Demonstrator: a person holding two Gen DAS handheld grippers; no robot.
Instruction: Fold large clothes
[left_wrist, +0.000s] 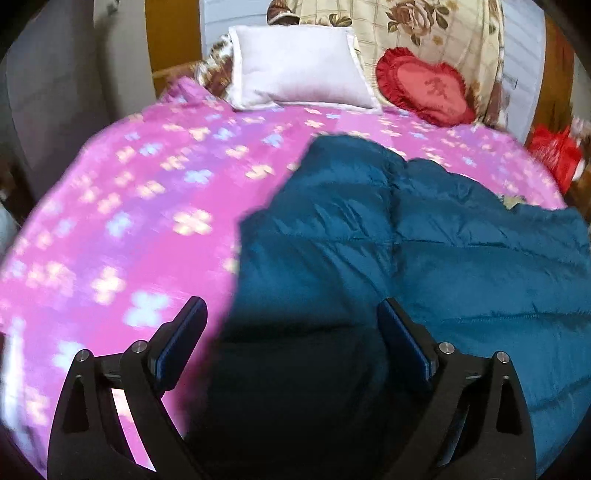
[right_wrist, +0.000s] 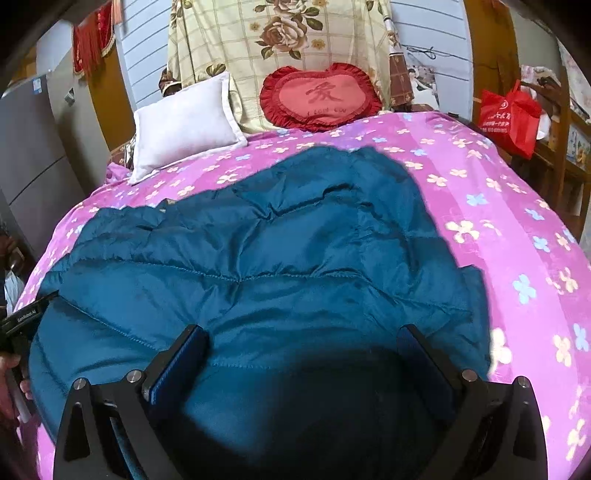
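Both wide, gripping nothing: left hand-held gripper (left_wrist: 291, 314), right hand-held gripper (right_wrist: 303, 341) over puffy teal jacket (right_wrist: 258, 266) near bed (right_wrist: 498, 192) foot edge; could pinch one slippery layer, losing fold.

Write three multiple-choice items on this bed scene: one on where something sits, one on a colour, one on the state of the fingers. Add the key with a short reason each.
1. Where does the red heart cushion sit?
A. at the head of the bed, right of the white pillow
B. on top of the jacket
C. on the floor

2. What colour is the quilted jacket spread on the pink floral bedspread?
A. black
B. teal blue
C. yellow

3. How do the fingers of the left gripper and right gripper stand?
A. both clamped on fabric
B. one open, one shut
C. both spread open, holding nothing

Key: 1 A, the cushion leans against the floral bedding beside the pillow. 2 B, the padded fabric reads teal in both wrist views. 3 C, each pair stands wide apart over the jacket with nothing pinched between.
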